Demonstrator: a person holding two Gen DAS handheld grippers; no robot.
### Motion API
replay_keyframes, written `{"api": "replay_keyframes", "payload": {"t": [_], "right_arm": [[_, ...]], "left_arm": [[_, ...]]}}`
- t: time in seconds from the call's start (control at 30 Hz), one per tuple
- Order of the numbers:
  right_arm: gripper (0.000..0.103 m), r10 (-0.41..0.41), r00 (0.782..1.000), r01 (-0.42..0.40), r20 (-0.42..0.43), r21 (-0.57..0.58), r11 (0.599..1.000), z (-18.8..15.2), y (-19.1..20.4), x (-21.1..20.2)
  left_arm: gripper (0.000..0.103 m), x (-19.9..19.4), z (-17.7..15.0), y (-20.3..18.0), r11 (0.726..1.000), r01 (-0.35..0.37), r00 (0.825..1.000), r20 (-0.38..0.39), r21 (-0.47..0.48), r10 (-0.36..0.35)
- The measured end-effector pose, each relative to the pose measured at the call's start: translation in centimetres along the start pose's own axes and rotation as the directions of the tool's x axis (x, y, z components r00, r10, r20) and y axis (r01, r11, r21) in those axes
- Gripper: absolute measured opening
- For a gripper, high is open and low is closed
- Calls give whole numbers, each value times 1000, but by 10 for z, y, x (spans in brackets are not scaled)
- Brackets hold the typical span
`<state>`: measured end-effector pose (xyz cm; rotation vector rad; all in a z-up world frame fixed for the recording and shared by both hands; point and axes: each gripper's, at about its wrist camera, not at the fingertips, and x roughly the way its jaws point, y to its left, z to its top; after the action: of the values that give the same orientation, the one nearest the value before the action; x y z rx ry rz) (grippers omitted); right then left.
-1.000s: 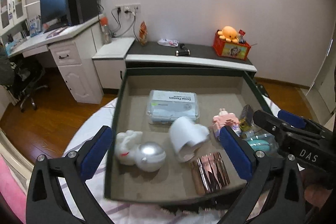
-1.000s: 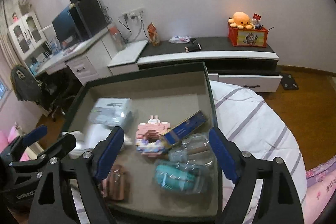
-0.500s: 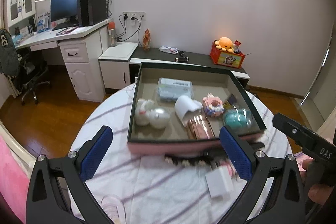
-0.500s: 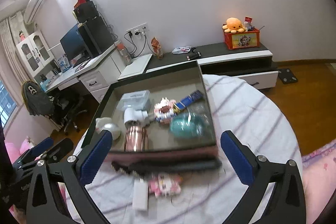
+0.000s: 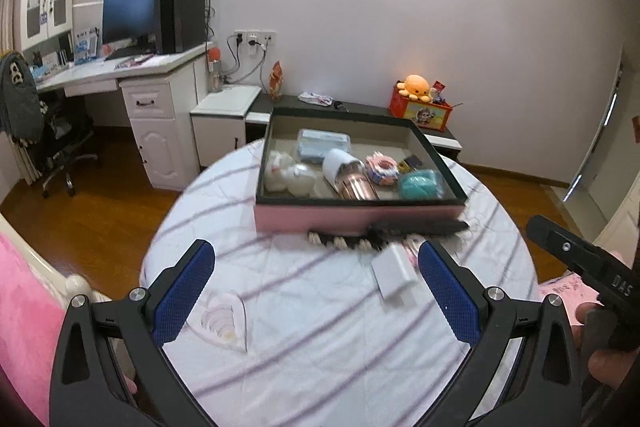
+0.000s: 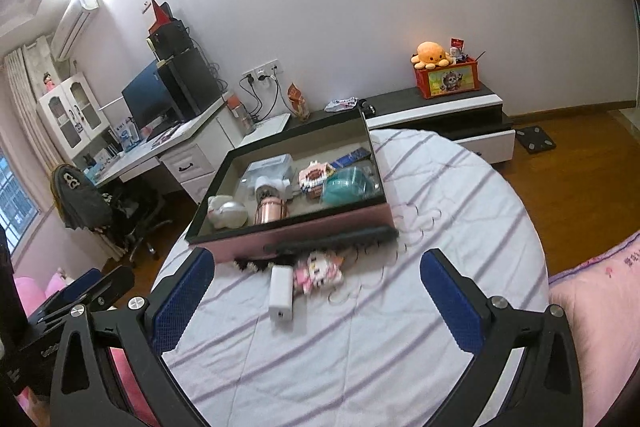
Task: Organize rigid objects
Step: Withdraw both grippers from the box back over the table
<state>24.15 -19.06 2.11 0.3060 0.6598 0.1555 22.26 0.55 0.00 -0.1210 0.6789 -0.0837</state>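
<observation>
Box (image 5: pixel 356 217): shallow, pink outer wall, dark rim, beige floor; sits on far half of round counter (image 5: pixel 320 327) covered in white cloth with purple stripes.
Box contents, left to right: white rabbit figure with silver ball (image 5: pixel 290 175); clear floss case (image 5: pixel 323 145) at back; white cup (image 5: pixel 340 165) lying on its side; rose-gold tumbler (image 5: pixel 357 187), also on its side, touching the cup; pink block toy (image 5: pixel 382 167); teal item in clear pack (image 5: pixel 420 185) against right wall; dark blue card (image 6: pixel 352 157) at back right.
Loose items: black comb (image 6: pixel 332 241) lies along box's near wall; white charger block (image 6: pixel 281 291) just in front of it; second pink block toy (image 6: pixel 318 269) touching the charger's right side.
Open room: near half of counter bare cloth apart from a heart-shaped stitched patch (image 5: pixel 224 319) at left; box's right wall stands near the counter's right edge.
Left gripper (image 5: pixel 318 297): spread wide, holding nothing, above near counter edge.
Right gripper (image 6: pixel 318 301): spread wide, holding nothing, charger between its fingers in view but well beyond them.
</observation>
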Motion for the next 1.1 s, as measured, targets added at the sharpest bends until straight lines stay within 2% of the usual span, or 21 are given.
{"api": "replay_keyframes", "payload": {"t": [0.13,0.37,0.6,0.9,1.1], "right_arm": [[103,-10,1000,10,-10,16,1000,-15,-6,-7],[103,-31,999,31,-36,13,999,-36,-9,-14],[103,-55,997,55,-50,-10,998,-46,-6,-18],[103,-61,996,59,-62,-29,998,-50,0,-15],[103,-87,996,84,-37,-71,994,-50,7,-19]], "left_arm": [[103,-11,-16,0,999,22,1000,-12,-29,-22],[103,-15,-43,5,1000,-20,1000,-23,-12,20],[103,-8,-63,1,1000,-20,998,-51,22,21],[103,-10,-62,-1,1000,-12,999,-31,28,13],[103,-9,-62,-8,998,-16,1000,-21,54,18]]}}
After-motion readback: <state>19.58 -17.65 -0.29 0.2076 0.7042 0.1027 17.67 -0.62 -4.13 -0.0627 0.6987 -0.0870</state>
